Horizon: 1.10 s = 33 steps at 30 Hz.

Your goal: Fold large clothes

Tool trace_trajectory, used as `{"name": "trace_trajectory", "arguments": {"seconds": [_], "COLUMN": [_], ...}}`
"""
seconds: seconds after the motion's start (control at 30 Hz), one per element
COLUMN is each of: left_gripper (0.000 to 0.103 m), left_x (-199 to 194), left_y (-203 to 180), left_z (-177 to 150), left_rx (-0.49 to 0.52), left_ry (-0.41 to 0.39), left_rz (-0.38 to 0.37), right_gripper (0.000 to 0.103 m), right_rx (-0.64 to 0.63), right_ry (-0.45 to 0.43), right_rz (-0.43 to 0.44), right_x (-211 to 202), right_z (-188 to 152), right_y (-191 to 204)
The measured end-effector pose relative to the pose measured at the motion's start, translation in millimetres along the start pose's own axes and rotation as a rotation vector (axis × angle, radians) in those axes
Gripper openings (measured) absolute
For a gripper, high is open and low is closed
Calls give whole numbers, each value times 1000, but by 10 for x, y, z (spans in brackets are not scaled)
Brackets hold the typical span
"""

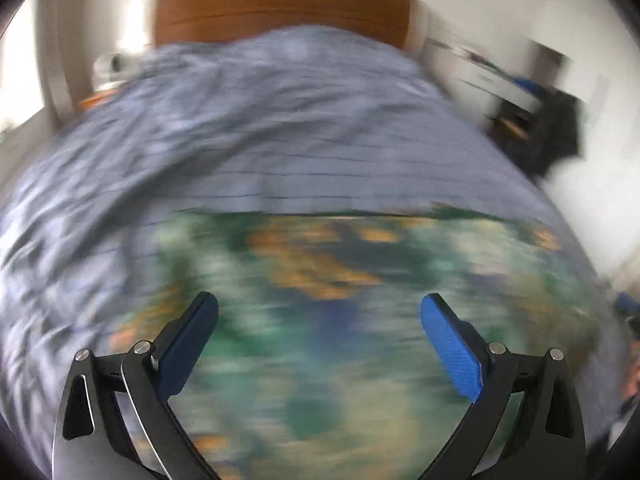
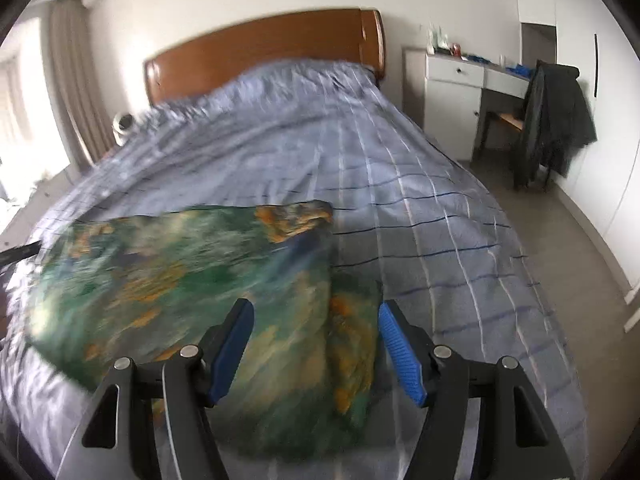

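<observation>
A green, orange and blue patterned garment (image 2: 192, 280) lies spread flat on the bed, one edge folded over at its right side. It also shows blurred in the left wrist view (image 1: 320, 320). My left gripper (image 1: 320, 308) is open and empty, hovering above the garment. My right gripper (image 2: 316, 320) is open and empty above the garment's right folded part. Both views are motion-blurred.
The bed carries a blue-grey striped duvet (image 2: 400, 184) and has a wooden headboard (image 2: 264, 52). A white desk (image 2: 456, 92) and a chair with a dark jacket (image 2: 556, 120) stand at the right. Curtains (image 2: 68, 80) hang at the left.
</observation>
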State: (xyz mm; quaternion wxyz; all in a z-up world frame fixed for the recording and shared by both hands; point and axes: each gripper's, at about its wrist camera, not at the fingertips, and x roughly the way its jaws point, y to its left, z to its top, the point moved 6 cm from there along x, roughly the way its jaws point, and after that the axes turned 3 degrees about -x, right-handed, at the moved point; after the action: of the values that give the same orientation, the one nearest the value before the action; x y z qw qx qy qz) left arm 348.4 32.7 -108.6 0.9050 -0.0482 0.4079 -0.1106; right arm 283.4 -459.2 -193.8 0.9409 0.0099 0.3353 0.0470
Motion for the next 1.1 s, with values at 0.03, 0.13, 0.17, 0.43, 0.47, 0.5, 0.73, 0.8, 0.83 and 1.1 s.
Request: {"name": "trace_trajectory", "arguments": {"seconds": [0.03, 0.13, 0.17, 0.43, 0.47, 0.5, 0.73, 0.8, 0.83, 1.1], "left_gripper": [101, 101, 101, 100, 100, 100, 100, 100, 100, 100], "left_x": [137, 569, 762, 957, 861, 764, 474, 420, 389, 143], "left_y": [-224, -586, -664, -777, -785, -804, -982, -1011, -1010, -1033], "left_z": [56, 230, 299, -207, -276, -335, -649, -708, -739, -987], "left_rx": [32, 79, 86, 223, 244, 260, 377, 387, 386, 416], "left_ry": [43, 127, 146, 201, 183, 168, 117, 117, 119, 128], "left_rz": [-41, -9, 18, 115, 116, 114, 133, 129, 127, 113], "right_gripper": [67, 67, 67, 67, 67, 67, 67, 67, 67, 67], "right_rx": [13, 73, 91, 102, 102, 111, 182, 177, 170, 120], "right_ry": [-4, 20, 30, 71, 70, 71, 62, 51, 48, 62], "right_rz": [29, 114, 134, 173, 162, 157, 160, 163, 167, 176], "right_x": [-74, -274, -331, -690, -724, -748, -744, -752, -756, -745], "right_z": [-84, -438, -557, -1151, -1190, -1217, -1248, -1215, -1204, -1223], "right_y": [59, 201, 269, 398, 364, 303, 177, 228, 263, 407]}}
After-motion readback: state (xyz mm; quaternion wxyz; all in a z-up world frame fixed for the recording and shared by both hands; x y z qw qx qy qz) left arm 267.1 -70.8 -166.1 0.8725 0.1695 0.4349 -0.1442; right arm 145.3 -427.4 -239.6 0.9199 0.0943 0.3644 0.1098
